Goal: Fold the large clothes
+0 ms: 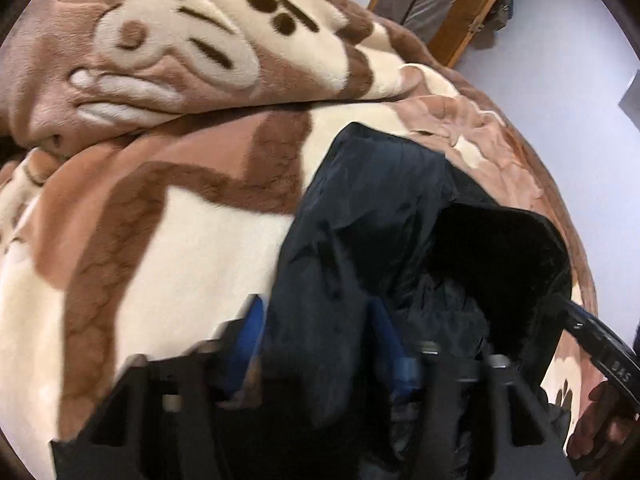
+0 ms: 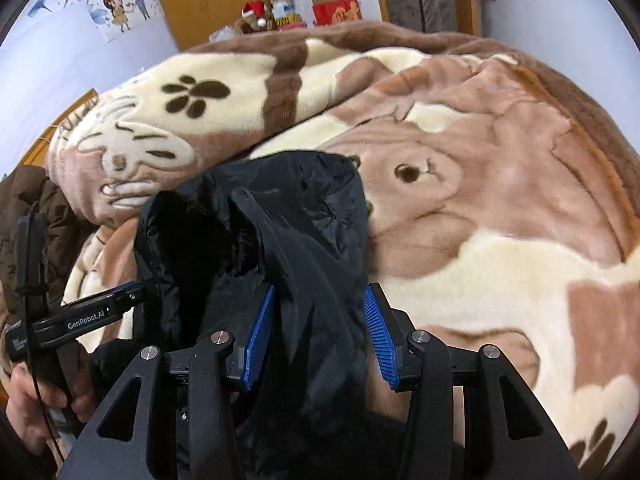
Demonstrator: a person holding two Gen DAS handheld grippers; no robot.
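- On the plush brown-and-cream blanket (image 2: 500, 216) lies the black jacket (image 2: 280, 216), bunched up near both grippers
- Left gripper (image 1: 316, 344): blue pads clamped on a fold of it
- Right gripper (image 2: 320, 332): jaws apart; fabric between them, touching the left pad, clear of the right

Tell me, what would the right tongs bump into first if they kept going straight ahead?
Probably the black jacket: its fabric already hangs between the right tongs and bunches up just ahead. Beyond it lies the brown and cream blanket.
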